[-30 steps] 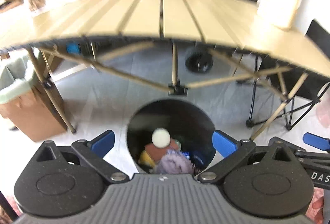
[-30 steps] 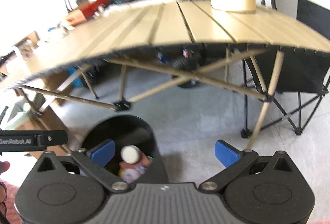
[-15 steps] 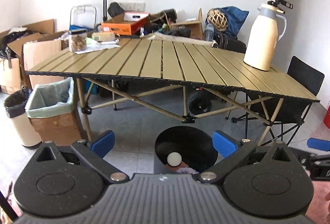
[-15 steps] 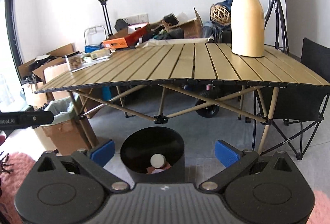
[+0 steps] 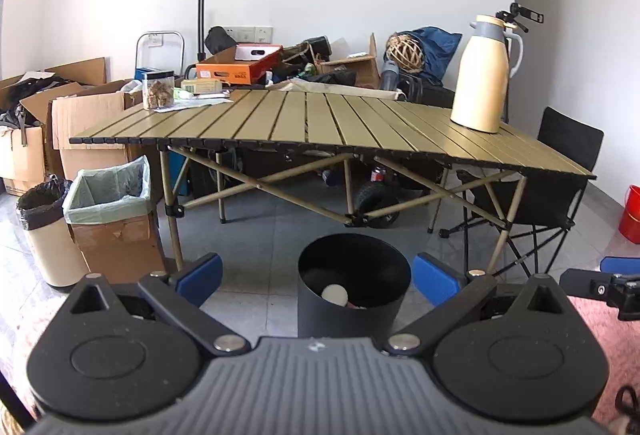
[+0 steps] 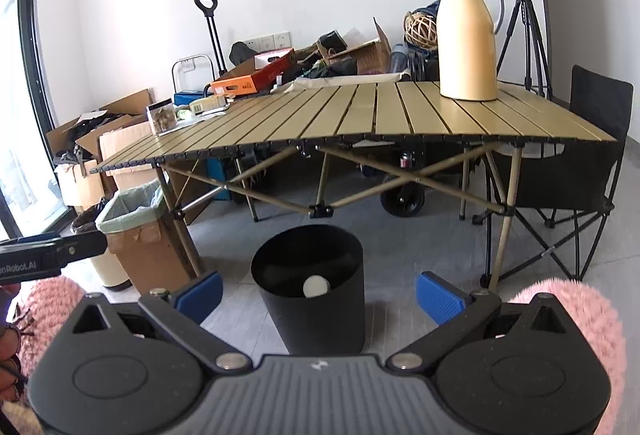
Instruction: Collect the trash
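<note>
A round black trash bin [image 5: 354, 315] [image 6: 316, 311] stands on the grey floor in front of the folding table. Trash lies inside it, with a white round cap [image 5: 335, 293] [image 6: 316, 286] showing on top. My left gripper [image 5: 316, 275] hovers open above and behind the bin, nothing between its blue pads. My right gripper [image 6: 318, 293] is open too, empty, with the bin framed between its fingers. Each gripper's tip shows at the edge of the other's view.
A tan slatted table [image 5: 320, 123] carries a cream thermos jug [image 5: 480, 75] [image 6: 468, 39] and a snack jar [image 5: 158, 95]. A lined cardboard box bin [image 5: 112, 219] and a small cream bin [image 5: 48, 231] stand left. A black folding chair [image 6: 580, 175] is right; a pink rug [image 6: 580, 319] lies under me.
Both grippers have pulled up and back from right over the bin. The bin now looks smaller and farther, and the whole table top and back wall have come into view.
</note>
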`<action>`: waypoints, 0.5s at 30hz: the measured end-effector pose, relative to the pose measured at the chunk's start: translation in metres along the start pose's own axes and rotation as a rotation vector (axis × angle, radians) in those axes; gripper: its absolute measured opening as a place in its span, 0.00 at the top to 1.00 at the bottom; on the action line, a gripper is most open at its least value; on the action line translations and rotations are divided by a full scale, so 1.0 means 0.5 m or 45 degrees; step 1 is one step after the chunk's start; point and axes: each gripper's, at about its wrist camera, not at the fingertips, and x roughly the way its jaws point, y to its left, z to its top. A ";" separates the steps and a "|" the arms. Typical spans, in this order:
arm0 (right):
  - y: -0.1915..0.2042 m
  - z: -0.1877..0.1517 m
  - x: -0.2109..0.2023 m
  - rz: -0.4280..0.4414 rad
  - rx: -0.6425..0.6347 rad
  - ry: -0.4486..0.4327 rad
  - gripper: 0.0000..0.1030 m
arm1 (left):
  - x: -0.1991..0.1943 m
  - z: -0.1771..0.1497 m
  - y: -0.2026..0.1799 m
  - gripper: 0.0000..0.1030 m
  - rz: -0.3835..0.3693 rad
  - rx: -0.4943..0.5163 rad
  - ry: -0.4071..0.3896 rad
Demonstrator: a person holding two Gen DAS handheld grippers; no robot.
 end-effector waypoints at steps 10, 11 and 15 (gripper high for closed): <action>0.002 -0.015 -0.009 -0.008 -0.011 0.016 0.00 | -0.011 -0.016 -0.006 0.00 -0.018 0.008 0.003; 0.002 -0.014 -0.007 -0.008 -0.015 0.016 0.00 | -0.012 -0.016 -0.006 0.00 -0.019 0.008 0.002; 0.001 -0.010 -0.004 -0.008 -0.020 0.015 0.00 | -0.012 -0.017 -0.005 0.00 -0.019 0.009 0.002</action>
